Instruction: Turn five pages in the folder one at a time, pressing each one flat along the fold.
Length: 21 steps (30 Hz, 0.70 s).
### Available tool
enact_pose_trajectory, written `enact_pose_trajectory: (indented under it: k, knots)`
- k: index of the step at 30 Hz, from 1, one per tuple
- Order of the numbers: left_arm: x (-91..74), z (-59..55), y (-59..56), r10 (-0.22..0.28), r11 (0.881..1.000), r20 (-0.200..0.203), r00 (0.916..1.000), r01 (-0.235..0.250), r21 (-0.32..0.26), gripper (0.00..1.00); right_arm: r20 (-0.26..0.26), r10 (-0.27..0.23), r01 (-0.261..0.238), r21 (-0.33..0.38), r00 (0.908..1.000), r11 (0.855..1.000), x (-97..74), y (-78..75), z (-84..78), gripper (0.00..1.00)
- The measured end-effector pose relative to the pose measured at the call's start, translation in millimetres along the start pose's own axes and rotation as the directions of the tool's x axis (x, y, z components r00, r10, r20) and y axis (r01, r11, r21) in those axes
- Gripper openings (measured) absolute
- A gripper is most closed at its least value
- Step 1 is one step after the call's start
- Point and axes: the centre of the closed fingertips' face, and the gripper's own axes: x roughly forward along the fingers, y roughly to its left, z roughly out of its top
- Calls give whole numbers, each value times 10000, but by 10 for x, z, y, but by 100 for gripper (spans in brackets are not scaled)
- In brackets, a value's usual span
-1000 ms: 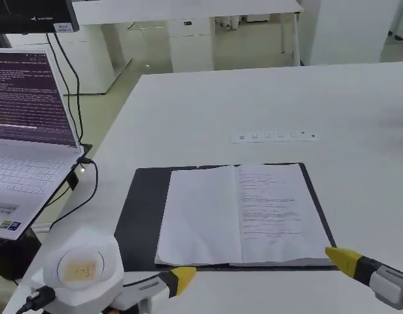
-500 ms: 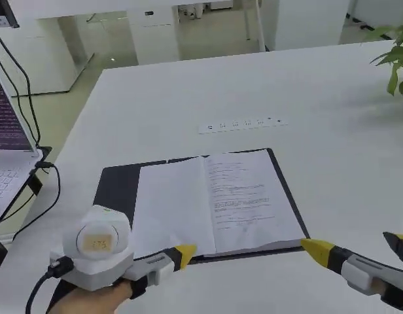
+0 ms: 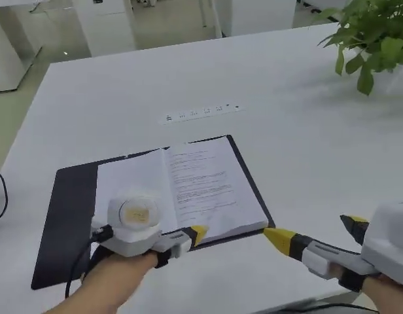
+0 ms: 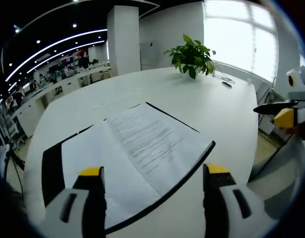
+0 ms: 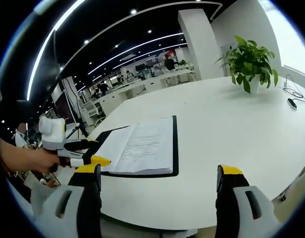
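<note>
Hovering both tools at the folder's near edge, I read this as the approach to a page turn; I cannot tell from here how many of the five are done. The folder [image 3: 70, 216] lies open and flat on the white table [image 3: 306, 131], with a blank page [image 3: 133, 180] left of its fold and a printed page [image 3: 205, 186] right of it.

My left gripper [image 4: 153, 171] has its jaws spread wide and holds nothing. One jaw is over the folder's near edge on the blank side, the other just off that edge.

My right gripper [image 3: 315, 229] is also spread and empty, its nearer tip just beside the folder's near right corner but apart from it.

Next, I think, the right jaws should close on the printed page's free corner, taking one sheet only. Then I'd carry it across the fold and press it down along the fold.
</note>
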Motion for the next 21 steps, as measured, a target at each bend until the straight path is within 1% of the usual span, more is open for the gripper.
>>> enact_pose_trajectory:
  k: [1,3,4,8,11,12,16,18,19,21]
  knots:
    - [67,2,-45,-82,10000,-68,9999,82,39,78,18,-43,43,28,10000,10000,-4,-9,-3,97]
    - [137,6,-80,-139,9999,-77,9999,139,95,77,68,-72,71,132,10000,9999,-13,-12,-1,96]
    - [208,0,-122,-235,9997,-175,9996,236,99,77,94,-88,86,168,9999,9998,-16,-13,2,96]
    - [427,12,-224,-406,9990,-211,9990,410,195,74,243,-168,163,202,9996,9997,-26,-10,28,96]
    - [553,31,-284,-483,9988,-142,9987,484,53,72,220,-137,133,195,9997,9997,-19,17,26,95]
    - [603,23,-307,-498,9988,-212,9985,498,9,71,244,-172,168,147,9996,9997,-16,18,28,95]
    - [737,-3,-370,-498,9986,-289,9983,493,-166,70,266,-190,184,220,9995,9996,-6,17,34,94]
    - [806,-16,-400,-486,9985,-296,9984,478,-280,66,294,-185,178,242,9994,9995,4,19,42,93]
    - [842,-23,-420,-456,9980,-308,9985,442,-454,66,264,-179,173,232,9995,9996,16,22,43,93]
    - [899,-33,-446,-398,9975,-285,9988,380,-602,64,249,-160,155,225,9996,9996,28,29,47,93]
